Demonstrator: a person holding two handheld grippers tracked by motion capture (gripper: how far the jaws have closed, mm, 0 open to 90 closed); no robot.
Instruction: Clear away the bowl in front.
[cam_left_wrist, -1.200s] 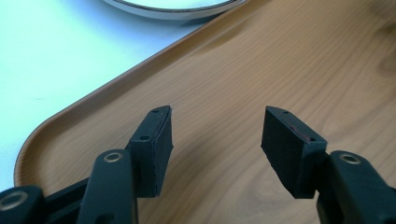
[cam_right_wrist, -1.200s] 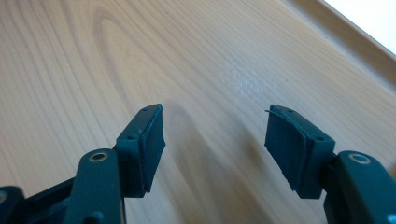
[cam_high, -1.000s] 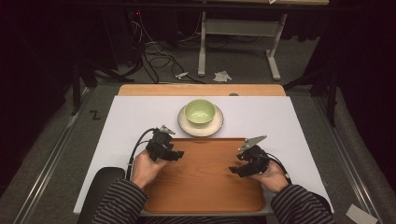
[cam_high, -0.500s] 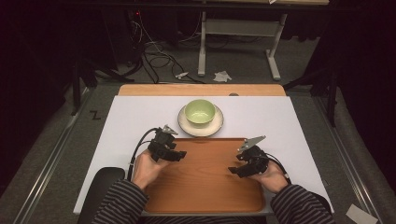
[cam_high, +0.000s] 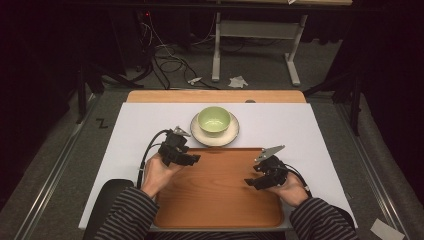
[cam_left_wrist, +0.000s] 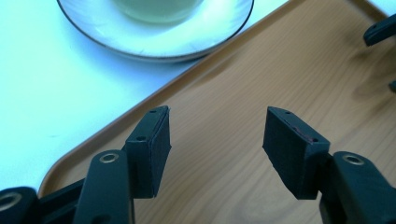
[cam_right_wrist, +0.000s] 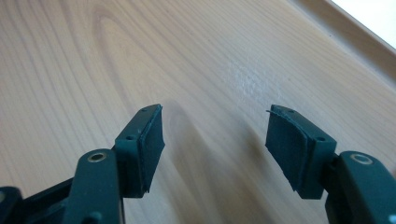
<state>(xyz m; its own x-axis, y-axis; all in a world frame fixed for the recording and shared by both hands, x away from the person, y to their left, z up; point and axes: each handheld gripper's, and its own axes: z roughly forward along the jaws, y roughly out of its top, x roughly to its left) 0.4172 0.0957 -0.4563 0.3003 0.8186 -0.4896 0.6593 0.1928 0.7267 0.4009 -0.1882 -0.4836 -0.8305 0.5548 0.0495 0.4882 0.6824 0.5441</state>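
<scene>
While both hands hover over the wooden tray, the right gripper sits nearest above its right half and the left gripper above its far-left corner, jaws spread and empty, likely poised to reach. Just beyond the tray's far edge, a green bowl rests on a white plate.
</scene>
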